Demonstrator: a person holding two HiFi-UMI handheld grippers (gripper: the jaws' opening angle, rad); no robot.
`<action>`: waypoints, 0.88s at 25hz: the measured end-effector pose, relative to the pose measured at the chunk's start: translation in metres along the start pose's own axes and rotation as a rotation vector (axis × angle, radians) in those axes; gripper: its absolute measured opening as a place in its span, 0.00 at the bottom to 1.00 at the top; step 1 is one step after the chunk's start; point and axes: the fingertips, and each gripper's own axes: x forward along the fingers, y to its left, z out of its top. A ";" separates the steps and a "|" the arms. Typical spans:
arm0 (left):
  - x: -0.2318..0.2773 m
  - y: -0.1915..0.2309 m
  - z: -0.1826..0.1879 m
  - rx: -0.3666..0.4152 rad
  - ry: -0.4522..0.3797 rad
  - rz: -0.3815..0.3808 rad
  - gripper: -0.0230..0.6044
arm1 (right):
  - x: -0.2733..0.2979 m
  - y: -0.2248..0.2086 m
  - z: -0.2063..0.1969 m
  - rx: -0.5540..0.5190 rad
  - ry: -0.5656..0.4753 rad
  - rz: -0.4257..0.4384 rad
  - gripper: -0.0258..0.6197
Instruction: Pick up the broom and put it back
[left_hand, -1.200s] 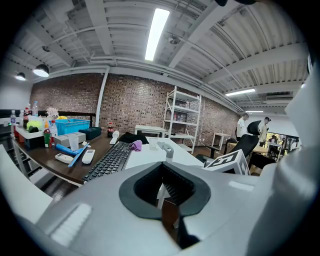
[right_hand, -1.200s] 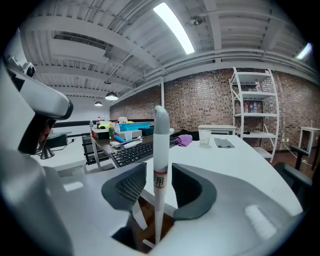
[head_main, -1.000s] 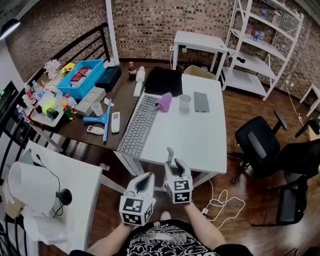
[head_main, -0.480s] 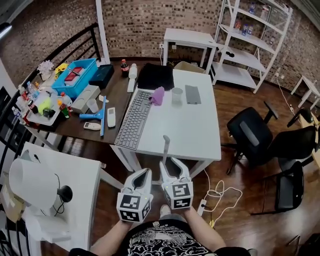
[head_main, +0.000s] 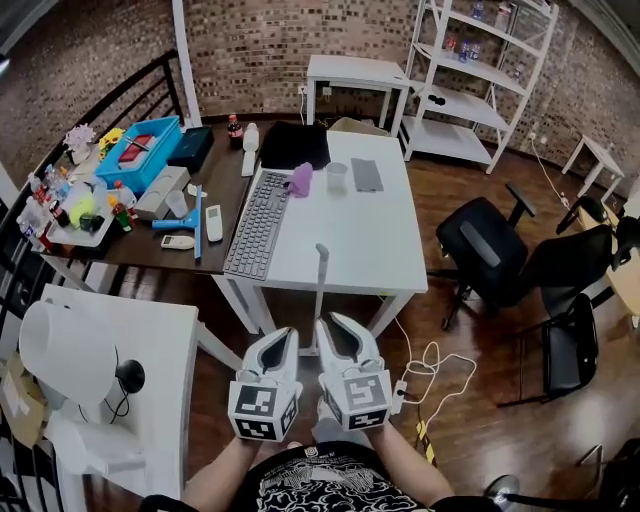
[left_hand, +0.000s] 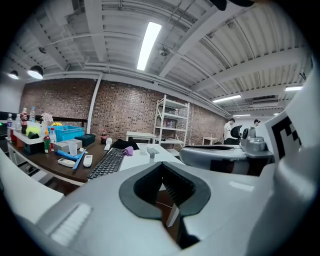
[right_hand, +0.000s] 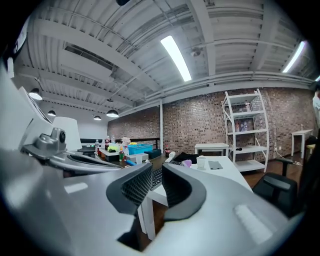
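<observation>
Grey broom handle (head_main: 320, 285) stands at the middle of the desk's (head_main: 385, 262) near edge, top showing over the desktop, brush end hidden. Fingers of right gripper (right_hand: 156, 181) narrowly apart, just been closing, nothing between the pads. Handle is ahead of the tips, slightly left, pads off it. Fingers of left gripper (left_hand: 161, 169) together, empty, left of handle.

We face a red-brown brick wall (head_main: 260, 40) well ahead of the right gripper (head_main: 335, 320), with a white metal shelving rack (head_main: 455, 103) ahead to its right. A white rectangular table (head_main: 360, 240) stands just ahead, a dark wooden table (head_main: 120, 250) ahead and left of the left gripper (head_main: 287, 335), over glossy brown wood flooring (head_main: 470, 420). Long fluorescent tubes (right_hand: 176, 57) light the white-beamed ceiling (right_hand: 125, 30).
</observation>
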 end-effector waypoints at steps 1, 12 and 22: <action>-0.005 -0.003 -0.001 -0.002 -0.003 -0.006 0.04 | -0.007 0.003 0.001 -0.001 -0.002 -0.004 0.11; -0.058 -0.045 -0.006 -0.023 -0.055 -0.081 0.04 | -0.077 0.034 0.001 0.023 -0.011 -0.044 0.04; -0.081 -0.057 -0.002 -0.030 -0.086 -0.099 0.04 | -0.098 0.055 0.001 0.041 -0.023 -0.034 0.04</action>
